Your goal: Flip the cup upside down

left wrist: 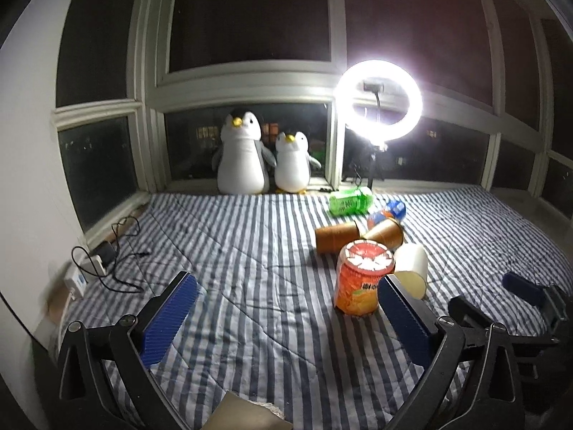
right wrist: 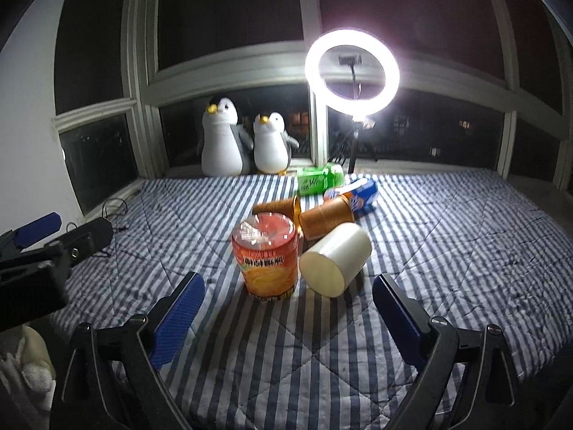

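Note:
An orange cup (left wrist: 361,279) (right wrist: 266,259) with a red and white end facing up stands on the striped quilt; its print reads upside down. A white cup (left wrist: 412,268) (right wrist: 336,261) lies on its side right beside it. Two brown paper cups (left wrist: 336,238) (right wrist: 322,220) lie on their sides behind. My left gripper (left wrist: 286,319) is open and empty; its right finger is close to the orange cup. My right gripper (right wrist: 286,319) is open and empty, just in front of the orange and white cups. The right gripper also shows in the left wrist view (left wrist: 530,294).
A green bottle (left wrist: 351,200) (right wrist: 318,179) and a blue-orange bottle (left wrist: 388,213) (right wrist: 358,193) lie behind the cups. Two plush penguins (left wrist: 243,154) (right wrist: 222,136) and a lit ring light (left wrist: 379,100) (right wrist: 352,71) stand at the window. A charger and cables (left wrist: 104,254) lie at the left edge.

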The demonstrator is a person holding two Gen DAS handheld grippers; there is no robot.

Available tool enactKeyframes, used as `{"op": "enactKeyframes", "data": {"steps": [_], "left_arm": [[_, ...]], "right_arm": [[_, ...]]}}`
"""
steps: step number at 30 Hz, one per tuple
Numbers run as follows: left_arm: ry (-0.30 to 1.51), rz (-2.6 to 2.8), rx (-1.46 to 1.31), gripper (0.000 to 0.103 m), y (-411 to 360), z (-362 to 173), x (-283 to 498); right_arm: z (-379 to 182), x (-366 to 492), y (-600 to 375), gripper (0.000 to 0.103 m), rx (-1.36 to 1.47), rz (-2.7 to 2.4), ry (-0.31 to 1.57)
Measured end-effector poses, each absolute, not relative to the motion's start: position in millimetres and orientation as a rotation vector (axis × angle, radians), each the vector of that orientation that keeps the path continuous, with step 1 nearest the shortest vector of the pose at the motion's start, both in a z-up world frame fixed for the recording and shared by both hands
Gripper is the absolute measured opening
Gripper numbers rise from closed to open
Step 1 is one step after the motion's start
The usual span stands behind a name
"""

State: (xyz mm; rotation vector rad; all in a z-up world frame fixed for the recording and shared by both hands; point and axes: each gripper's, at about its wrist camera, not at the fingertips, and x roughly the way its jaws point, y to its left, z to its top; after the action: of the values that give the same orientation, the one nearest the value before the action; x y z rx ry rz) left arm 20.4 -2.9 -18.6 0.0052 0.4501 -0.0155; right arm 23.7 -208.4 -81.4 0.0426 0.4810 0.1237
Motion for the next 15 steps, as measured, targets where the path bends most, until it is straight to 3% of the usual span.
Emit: {"op": "enactKeyframes", "data": {"steps": [15], "left_arm": [[0.364,-0.006,-0.006,0.102,-2,9,-10]], "right_arm": [[-51,-10,-214,0.101,0.049,0.072,0.347]]}}
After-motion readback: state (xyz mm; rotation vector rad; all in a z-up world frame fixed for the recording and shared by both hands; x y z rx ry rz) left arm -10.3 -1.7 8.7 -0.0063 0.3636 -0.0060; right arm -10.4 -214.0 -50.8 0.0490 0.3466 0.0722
